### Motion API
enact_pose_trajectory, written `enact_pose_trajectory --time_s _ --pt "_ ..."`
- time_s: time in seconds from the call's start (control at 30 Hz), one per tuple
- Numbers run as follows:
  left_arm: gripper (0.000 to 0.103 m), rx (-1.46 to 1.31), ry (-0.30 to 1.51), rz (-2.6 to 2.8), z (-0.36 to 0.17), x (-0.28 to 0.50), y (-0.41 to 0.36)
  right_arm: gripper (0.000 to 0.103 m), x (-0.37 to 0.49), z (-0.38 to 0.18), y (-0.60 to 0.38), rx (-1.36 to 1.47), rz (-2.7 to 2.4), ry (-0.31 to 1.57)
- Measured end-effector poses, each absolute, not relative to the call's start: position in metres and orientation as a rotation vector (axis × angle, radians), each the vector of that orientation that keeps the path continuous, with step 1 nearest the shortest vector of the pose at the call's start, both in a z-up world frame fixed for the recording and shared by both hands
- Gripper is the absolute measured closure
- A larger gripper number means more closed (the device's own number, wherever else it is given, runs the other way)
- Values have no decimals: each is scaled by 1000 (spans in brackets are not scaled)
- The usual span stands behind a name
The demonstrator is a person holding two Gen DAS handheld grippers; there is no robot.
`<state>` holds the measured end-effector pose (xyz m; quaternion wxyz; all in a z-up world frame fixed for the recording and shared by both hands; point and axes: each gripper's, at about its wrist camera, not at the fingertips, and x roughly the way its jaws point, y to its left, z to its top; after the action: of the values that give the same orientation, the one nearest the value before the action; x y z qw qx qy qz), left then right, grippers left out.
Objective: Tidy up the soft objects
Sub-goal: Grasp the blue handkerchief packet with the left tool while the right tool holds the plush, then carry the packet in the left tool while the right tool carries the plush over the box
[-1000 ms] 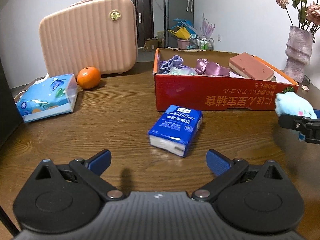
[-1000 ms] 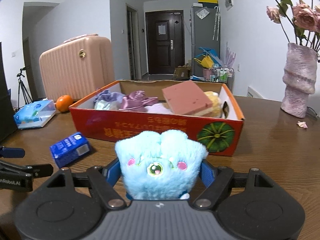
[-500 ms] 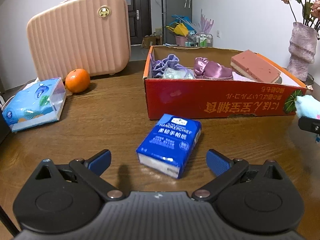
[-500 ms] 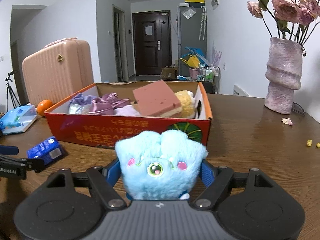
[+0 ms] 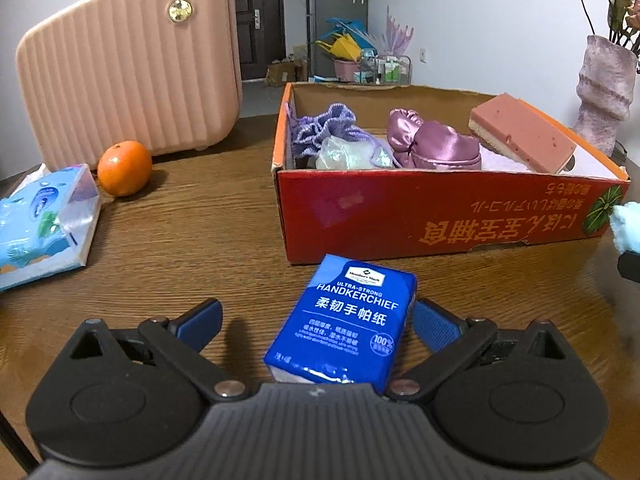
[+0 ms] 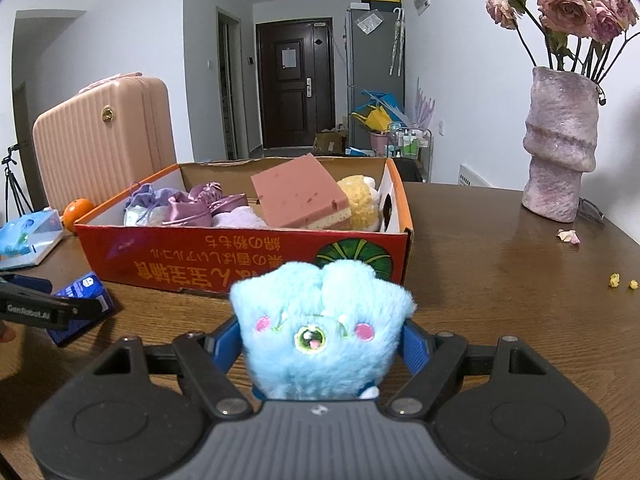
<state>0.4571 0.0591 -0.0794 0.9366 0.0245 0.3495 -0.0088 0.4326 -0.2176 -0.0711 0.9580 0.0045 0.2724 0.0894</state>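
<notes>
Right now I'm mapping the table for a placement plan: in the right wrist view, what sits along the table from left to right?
Light blue tissue pack → orange → red cardboard box → pink vase → fallen petal → yellow crumbs.

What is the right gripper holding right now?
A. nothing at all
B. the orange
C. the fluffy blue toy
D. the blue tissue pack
C: in the right wrist view the right gripper has its jaws pressed against both sides of the fluffy blue toy, while the orange sits far off on the table.
</notes>
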Motion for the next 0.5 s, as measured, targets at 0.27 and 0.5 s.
enact_pose_trajectory --time_s 0.27,0.5 --pt "17 51 750 -73 -85 464 57 25 432 -71 -217 7 181 552" --pt "45 46 728 -90 -83 459 56 25 432 -72 -216 0 181 551"
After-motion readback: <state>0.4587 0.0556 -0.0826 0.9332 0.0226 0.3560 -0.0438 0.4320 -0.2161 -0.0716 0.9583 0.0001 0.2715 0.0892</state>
